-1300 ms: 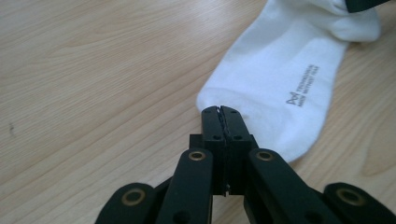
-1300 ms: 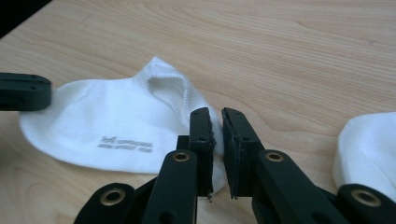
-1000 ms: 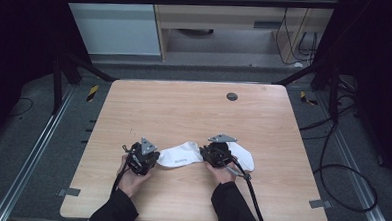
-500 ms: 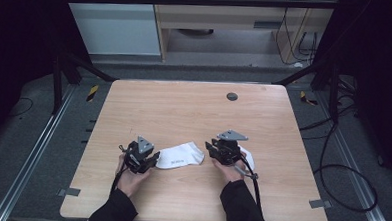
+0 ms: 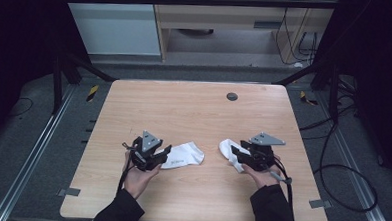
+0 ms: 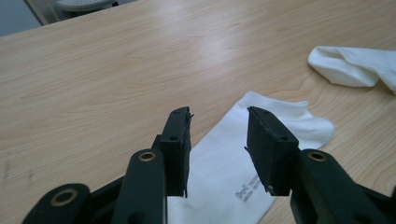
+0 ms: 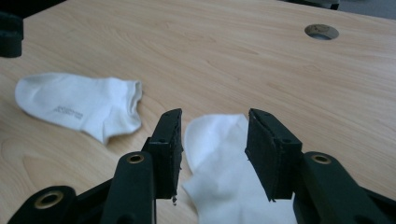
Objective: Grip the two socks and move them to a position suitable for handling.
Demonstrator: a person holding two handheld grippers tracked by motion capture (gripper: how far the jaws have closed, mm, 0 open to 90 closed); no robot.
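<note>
The two socks, overlapped a second ago, are now laid apart on the table point(image 5: 194, 110). The left gripper point(image 5: 163, 155) and right gripper point(image 5: 236, 155) have just been opened; nothing is gripped. The left sock point(image 5: 186, 154) and right sock point(image 5: 230, 149) are released, so separation seems done.

Quick count: two white socks, one point(image 5: 184, 154) on the left and the other point(image 5: 230, 149) on the right, lying apart on one wooden table point(image 5: 194, 110). Two grippers, left point(image 5: 163, 156) and right point(image 5: 236, 153), one per hand. One round hole point(image 5: 231, 96) in the tabletop.
</note>
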